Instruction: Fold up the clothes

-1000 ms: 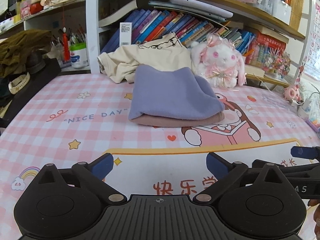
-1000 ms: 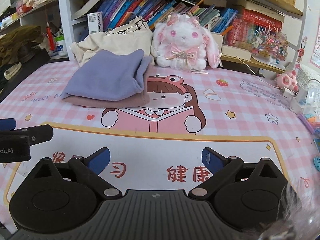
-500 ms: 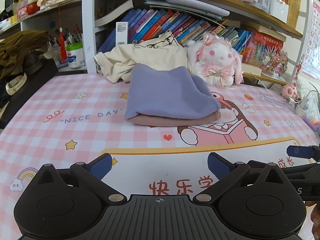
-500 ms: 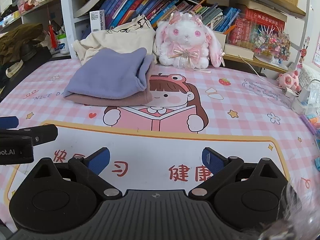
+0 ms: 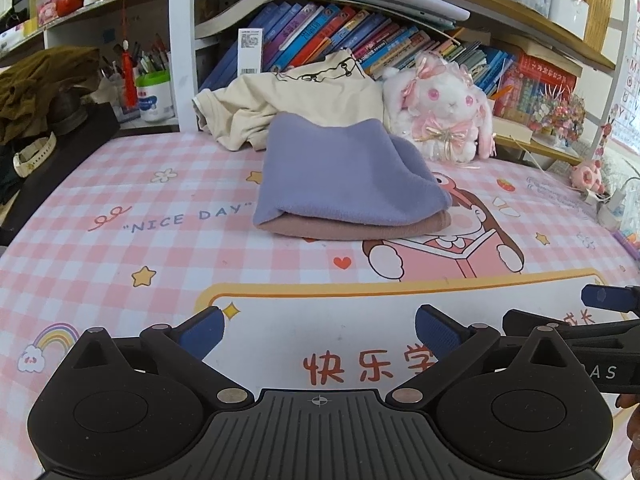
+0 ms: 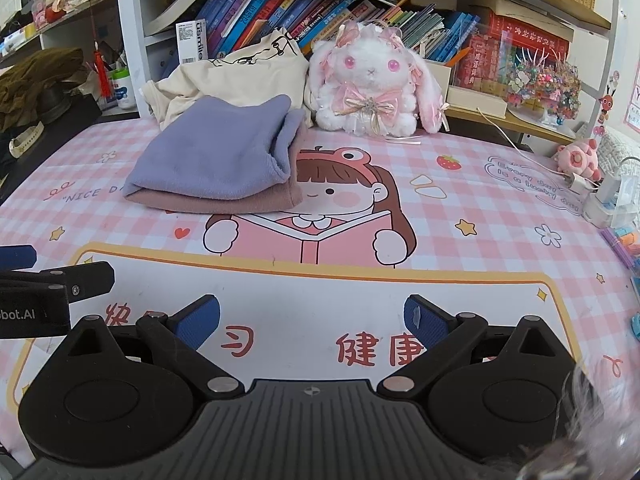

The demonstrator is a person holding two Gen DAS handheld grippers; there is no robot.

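Observation:
A folded lilac cloth (image 5: 344,176) lies on top of a folded dusty-pink cloth (image 5: 360,230) at the middle back of the pink checked mat; both show in the right wrist view too, lilac cloth (image 6: 216,160) over pink cloth (image 6: 240,204). A crumpled cream shirt (image 5: 296,100) is heaped behind them against the bookshelf, also in the right wrist view (image 6: 240,76). My left gripper (image 5: 320,332) is open and empty over the mat's front. My right gripper (image 6: 312,320) is open and empty beside it, to its right.
A white plush bunny (image 6: 372,84) sits right of the clothes. Bookshelves with books (image 5: 340,36) line the back. A dark pile with a watch (image 5: 32,156) is at the left edge. A small pink toy (image 6: 576,160) and cables lie far right.
Both grippers have drifted slightly forward toward the stacked cloths, which look a little larger. Nothing on the mat has moved; both grippers stay open.

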